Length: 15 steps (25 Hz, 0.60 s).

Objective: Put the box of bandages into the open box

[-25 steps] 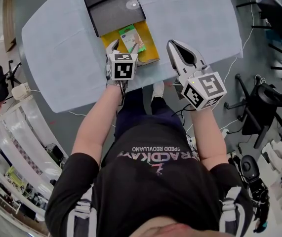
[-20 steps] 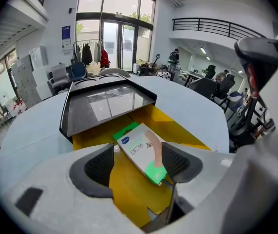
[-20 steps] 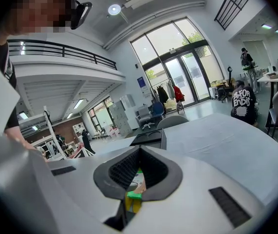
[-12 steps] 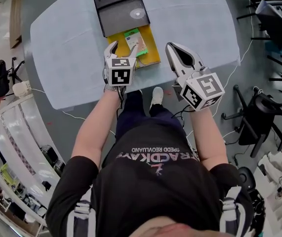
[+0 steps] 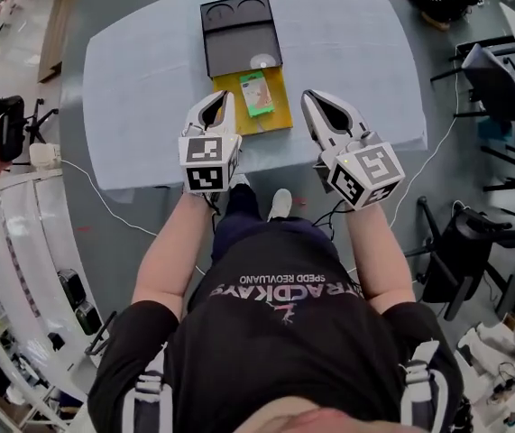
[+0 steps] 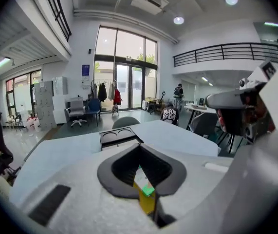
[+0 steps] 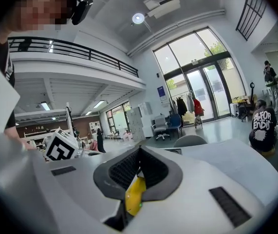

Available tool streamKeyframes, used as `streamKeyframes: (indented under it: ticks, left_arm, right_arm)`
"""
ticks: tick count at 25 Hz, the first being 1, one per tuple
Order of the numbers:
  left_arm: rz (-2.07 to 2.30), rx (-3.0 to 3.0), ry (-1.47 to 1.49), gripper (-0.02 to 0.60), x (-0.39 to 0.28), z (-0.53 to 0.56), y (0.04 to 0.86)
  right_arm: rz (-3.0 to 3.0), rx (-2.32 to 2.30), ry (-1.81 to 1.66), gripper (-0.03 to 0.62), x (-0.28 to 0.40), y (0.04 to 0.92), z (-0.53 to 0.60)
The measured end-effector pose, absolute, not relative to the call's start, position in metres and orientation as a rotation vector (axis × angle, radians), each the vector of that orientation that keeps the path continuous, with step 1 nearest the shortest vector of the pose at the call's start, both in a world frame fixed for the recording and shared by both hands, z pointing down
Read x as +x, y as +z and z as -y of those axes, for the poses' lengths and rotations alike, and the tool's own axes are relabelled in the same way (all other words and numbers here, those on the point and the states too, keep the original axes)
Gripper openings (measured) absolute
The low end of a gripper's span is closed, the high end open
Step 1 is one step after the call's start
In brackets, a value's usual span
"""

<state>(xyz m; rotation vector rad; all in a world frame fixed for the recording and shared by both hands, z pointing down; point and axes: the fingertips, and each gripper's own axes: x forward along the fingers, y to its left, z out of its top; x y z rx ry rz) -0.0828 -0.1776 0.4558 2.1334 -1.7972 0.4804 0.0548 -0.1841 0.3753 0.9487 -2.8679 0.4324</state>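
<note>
Head view: I see the box of bandages (image 5: 257, 95) lying inside the open box (image 5: 278, 115), on its yellow tray, with the black lid (image 5: 239, 34) folded back on the desk (image 5: 347, 43). The left hand-held gripper (image 5: 225, 99) and the right hand-held gripper (image 5: 311, 100) hover on either side of the tray's near end.

Left gripper view: my left hand-held gripper (image 6: 139, 147) has just been closing its jaws, which are clenched on nothing. The box of bandages (image 6: 146, 186) shows below, through the gap.

Right gripper view: the right hand-held gripper (image 7: 139, 151) is clenched and empty, with the yellow tray (image 7: 135, 196) beneath.

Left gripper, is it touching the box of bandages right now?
Apart. In the head view the left gripper, shut and empty, sits beside the box of bandages, with a strip of the yellow open box showing between them.
</note>
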Motion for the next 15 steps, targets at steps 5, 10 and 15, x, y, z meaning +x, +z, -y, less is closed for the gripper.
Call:
streamKeyframes:
  ticks: [5,10,15]
  left_arm:
    - [1.872,2.198,0.3,0.017,-0.077,0.144,0.391]
    - [1.912,2.252,0.189,0.017,-0.071,0.106,0.347]
    - [1.917,2.283,0.153,0.017,-0.068,0.072,0.324]
  right_arm:
    - [2.913,0.881,0.351,0.011,0.053,0.351,0.164]
    - [2.959,0.815,0.295,0.011,0.05,0.331,0.145]
    - [2.971,0.777,0.264,0.011,0.043,0.322,0.123]
